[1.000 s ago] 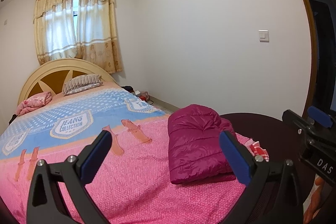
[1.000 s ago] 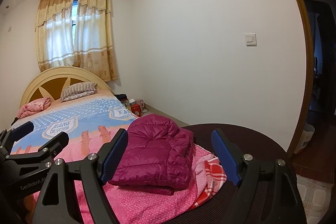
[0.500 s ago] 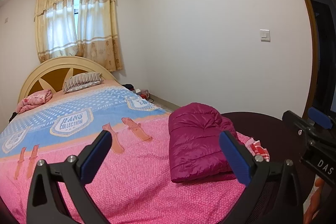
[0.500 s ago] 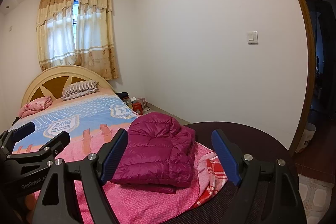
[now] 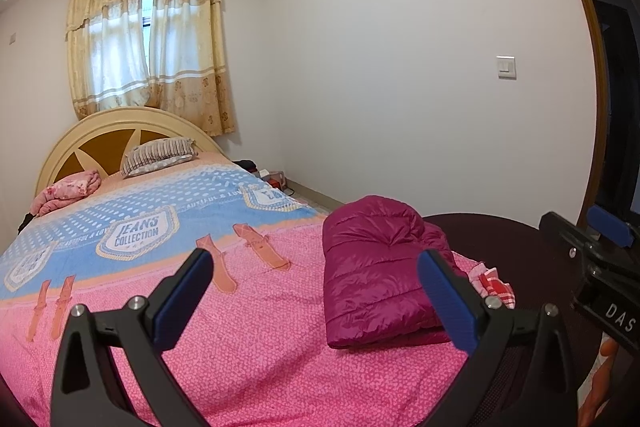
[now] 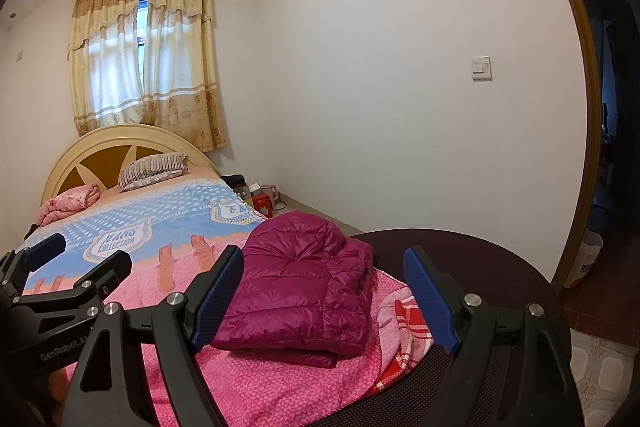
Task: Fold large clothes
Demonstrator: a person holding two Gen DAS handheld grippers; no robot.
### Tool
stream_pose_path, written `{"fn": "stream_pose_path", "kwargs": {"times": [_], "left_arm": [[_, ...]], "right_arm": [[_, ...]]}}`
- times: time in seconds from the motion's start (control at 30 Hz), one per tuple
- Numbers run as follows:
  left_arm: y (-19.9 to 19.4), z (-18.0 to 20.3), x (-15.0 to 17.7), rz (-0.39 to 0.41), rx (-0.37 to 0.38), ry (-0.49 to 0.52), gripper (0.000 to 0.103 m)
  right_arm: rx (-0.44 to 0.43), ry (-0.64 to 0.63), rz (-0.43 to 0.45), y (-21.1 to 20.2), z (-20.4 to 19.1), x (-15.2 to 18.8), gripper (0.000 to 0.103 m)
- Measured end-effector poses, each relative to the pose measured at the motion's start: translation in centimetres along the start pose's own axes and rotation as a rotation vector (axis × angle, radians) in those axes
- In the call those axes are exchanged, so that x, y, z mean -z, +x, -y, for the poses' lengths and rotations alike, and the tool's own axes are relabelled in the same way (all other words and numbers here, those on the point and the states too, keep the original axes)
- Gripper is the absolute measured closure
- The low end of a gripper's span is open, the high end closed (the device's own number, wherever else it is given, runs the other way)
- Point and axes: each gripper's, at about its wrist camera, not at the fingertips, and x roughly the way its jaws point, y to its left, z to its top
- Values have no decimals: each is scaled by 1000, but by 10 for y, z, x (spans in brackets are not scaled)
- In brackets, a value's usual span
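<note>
A magenta quilted down jacket (image 5: 372, 267) (image 6: 304, 279) lies folded in a neat stack on the pink bedspread (image 5: 248, 355) near the bed's right foot corner. My left gripper (image 5: 316, 291) hangs open above the spread, short of the jacket, nothing between its blue pads. In the right wrist view my right gripper (image 6: 324, 295) is open too, held back from the jacket, which shows in the gap between its fingers without touching them. The right gripper's tip (image 5: 600, 227) peeks in at the left view's right edge; the left gripper (image 6: 60, 267) shows at the right view's left edge.
A dark rounded footboard (image 6: 460, 251) curves around the bed's near right corner. A striped pillow (image 5: 156, 155) and a pink bundle (image 5: 68, 191) lie by the headboard. Small boxes (image 6: 260, 199) stand on the floor beside the bed. A doorway (image 6: 608, 147) opens at right.
</note>
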Motion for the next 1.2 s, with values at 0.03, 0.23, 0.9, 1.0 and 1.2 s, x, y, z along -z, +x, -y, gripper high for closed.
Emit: {"fn": "stream_pose_path", "kwargs": {"times": [0.03, 0.23, 0.9, 1.0, 1.2], "left_arm": [[1, 0, 0, -1, 0, 0, 0], [1, -1, 0, -2, -3, 2, 0], [5, -9, 1, -4, -15, 3, 0], [5, -13, 2, -8, -9, -11, 0], [13, -16, 3, -49, 26, -26, 0]], "right_arm": [[-1, 0, 0, 0, 0, 0, 21], [1, 1, -8, 1, -2, 4, 21], [3, 1, -15, 3, -3, 5, 21], [0, 1, -24, 6, -2, 7, 21], [-7, 1, -37, 9, -1, 8, 21]]}}
